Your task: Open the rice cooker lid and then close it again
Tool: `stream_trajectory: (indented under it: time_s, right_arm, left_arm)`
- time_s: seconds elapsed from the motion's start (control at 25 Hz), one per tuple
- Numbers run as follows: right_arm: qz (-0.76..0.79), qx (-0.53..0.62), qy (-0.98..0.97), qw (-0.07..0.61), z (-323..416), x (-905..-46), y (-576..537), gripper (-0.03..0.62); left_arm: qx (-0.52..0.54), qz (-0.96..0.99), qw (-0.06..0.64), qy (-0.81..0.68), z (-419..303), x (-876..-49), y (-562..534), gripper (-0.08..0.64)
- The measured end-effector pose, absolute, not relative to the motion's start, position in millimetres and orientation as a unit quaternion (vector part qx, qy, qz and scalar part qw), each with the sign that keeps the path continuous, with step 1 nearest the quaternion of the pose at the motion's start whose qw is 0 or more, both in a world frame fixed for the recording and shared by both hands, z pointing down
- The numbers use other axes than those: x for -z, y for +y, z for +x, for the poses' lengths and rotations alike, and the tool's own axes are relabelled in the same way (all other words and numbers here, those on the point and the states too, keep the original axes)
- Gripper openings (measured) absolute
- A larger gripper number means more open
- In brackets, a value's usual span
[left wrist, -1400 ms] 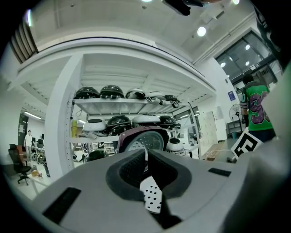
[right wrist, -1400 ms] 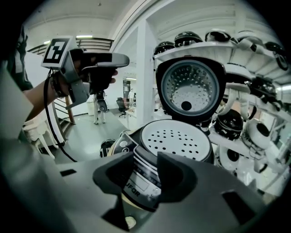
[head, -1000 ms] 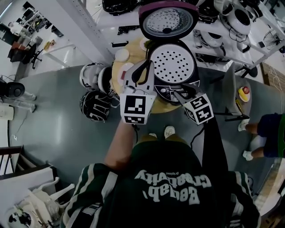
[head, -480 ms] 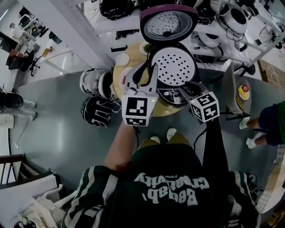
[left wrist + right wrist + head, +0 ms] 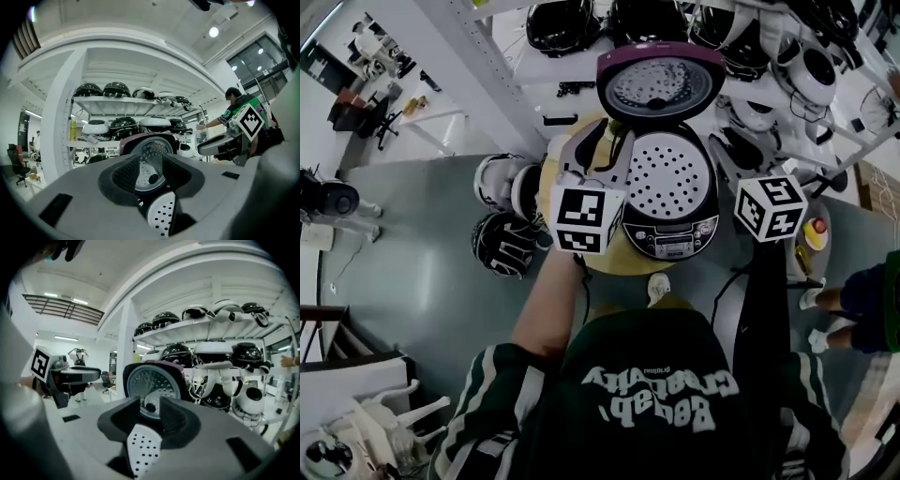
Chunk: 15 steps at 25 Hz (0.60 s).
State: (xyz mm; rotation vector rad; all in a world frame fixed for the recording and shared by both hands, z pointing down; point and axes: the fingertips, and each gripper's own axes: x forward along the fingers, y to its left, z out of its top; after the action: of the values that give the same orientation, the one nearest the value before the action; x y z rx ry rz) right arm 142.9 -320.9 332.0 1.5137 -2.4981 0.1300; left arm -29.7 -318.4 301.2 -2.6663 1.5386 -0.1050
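Observation:
The rice cooker [image 5: 668, 192] stands on a round wooden table [image 5: 551, 159]. Its maroon-rimmed lid [image 5: 659, 82] is up, and a white perforated tray [image 5: 667, 176] fills the pot. My left gripper [image 5: 605, 142] hovers at the cooker's left rim, its jaws opening with nothing between them. In the left gripper view the lid [image 5: 151, 149] and tray [image 5: 161, 216] show through the gap. My right gripper [image 5: 150, 414] is raised at the cooker's right, marker cube [image 5: 772, 208] high. Its jaws are closing on nothing. The lid [image 5: 152, 387] shows beyond them.
White shelves [image 5: 581, 70] behind the table hold several more rice cookers. Two other cookers [image 5: 502, 211] sit on the grey floor at the left. A small stand [image 5: 811, 230] and a person's legs [image 5: 862, 291] are at the right.
My right gripper has risen and swung right, off the cooker's front, uncovering the control panel. The left gripper's jaws have spread apart. The lid has stayed up.

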Motion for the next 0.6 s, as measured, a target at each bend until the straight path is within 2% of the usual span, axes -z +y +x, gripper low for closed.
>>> stream_trajectory:
  time_s: [0.44, 0.6]
  right_arm:
    - [0.481, -0.031, -0.876, 0.023, 161, -260, -425, 0.119]
    - [0.463, -0.049, -0.885, 0.023, 161, -254, -453, 0.164]
  left_arm:
    - [0.013, -0.840, 0.001, 0.543, -34, -263, -408, 0.160]
    - [0.022, -0.842, 0.003, 0.540, -29, -251, -435, 0.170]
